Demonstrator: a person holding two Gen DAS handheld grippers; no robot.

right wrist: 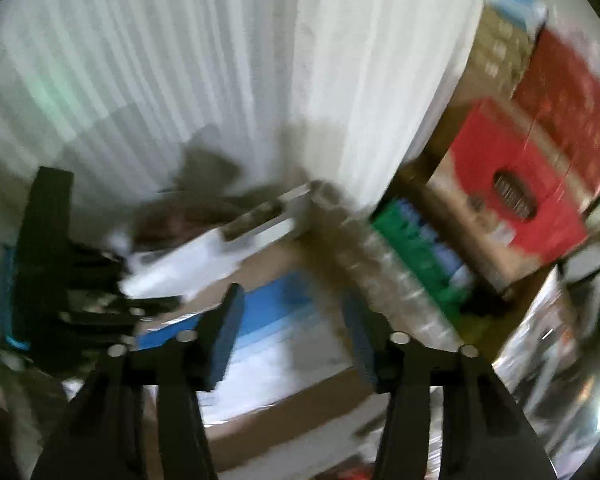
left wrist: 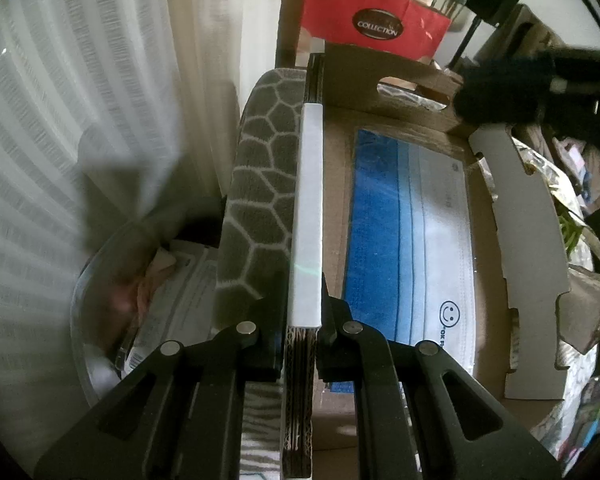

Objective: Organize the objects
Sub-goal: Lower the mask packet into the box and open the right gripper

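Note:
My left gripper (left wrist: 302,316) is shut on the left wall of a brown cardboard box (left wrist: 412,132), on its white-taped rim (left wrist: 309,216). A stack of blue and white face masks (left wrist: 408,236) lies flat inside the box. My right gripper (right wrist: 292,336) is open and empty, hovering above the same box (right wrist: 284,408) and masks (right wrist: 276,320); that view is blurred by motion. The left gripper shows at the left of the right wrist view (right wrist: 60,280). The right gripper shows dark and blurred at the upper right of the left wrist view (left wrist: 512,88).
A grey cushion with a white honeycomb pattern (left wrist: 260,184) presses against the box's left side. A clear bowl with papers (left wrist: 148,304) sits lower left. A red "Collection" bag (left wrist: 372,16) stands behind the box. White curtains (left wrist: 80,100) hang at left. Foil-wrapped clutter (left wrist: 580,240) lies right.

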